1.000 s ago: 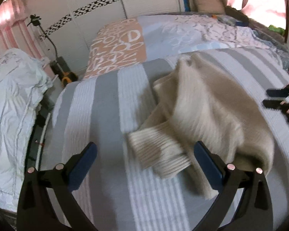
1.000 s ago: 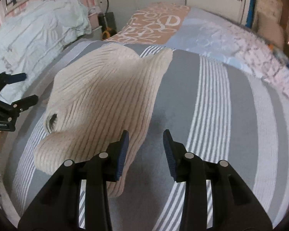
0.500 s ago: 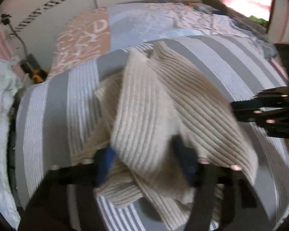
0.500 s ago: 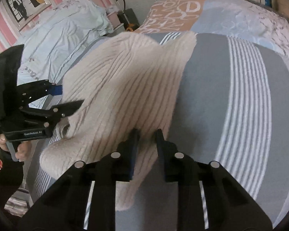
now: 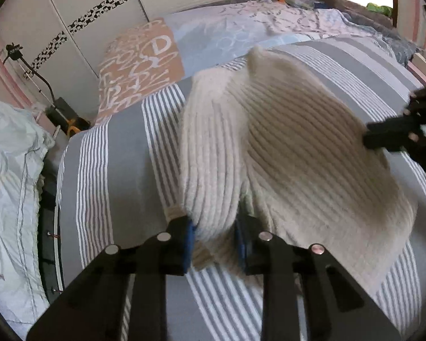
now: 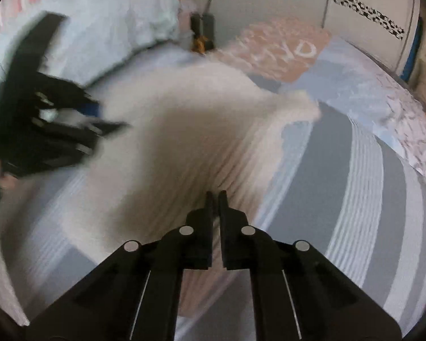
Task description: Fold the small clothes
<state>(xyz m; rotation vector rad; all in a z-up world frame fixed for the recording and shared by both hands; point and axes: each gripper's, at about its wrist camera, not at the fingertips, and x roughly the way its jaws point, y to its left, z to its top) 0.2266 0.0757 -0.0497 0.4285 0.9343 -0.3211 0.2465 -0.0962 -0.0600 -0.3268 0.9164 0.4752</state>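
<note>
1. Here, the cream knit sweater (image 5: 292, 153) lies on the striped bed cover (image 5: 108, 170), in the middle of the left wrist view and running up toward 12 o'clock.
2. The left gripper (image 5: 214, 237) has its two blue pads squeezed on a thick roll of the sweater, down near 6 o'clock in its own view. It looks like a sleeve or a side edge, but I cannot tell which.
3. The right gripper (image 6: 215, 199) has its two fingers almost touching, with knit pinched between them. In the left wrist view it comes in at 3 o'clock and bites the sweater's right edge.
4. The right wrist view is blurry, so small things there are hard to see.
5. The sweater looks soft and floppy. It sags between the two grippers and will not hold a shape by itself.
6. It looks thick and fuzzy, so I think it is not slippery. The ribs should give the pads a good hold.
7. It is probably light, but it can stretch. Pulling hard could make it long and crooked.
8. Good places to hold are the edges and corners, like the hem, shoulders or cuffs. A grab in the middle would just bunch it up.
9. A white crumpled sheet (image 5: 11, 176) lies at 9 o'clock, well apart from the sweater.
</note>
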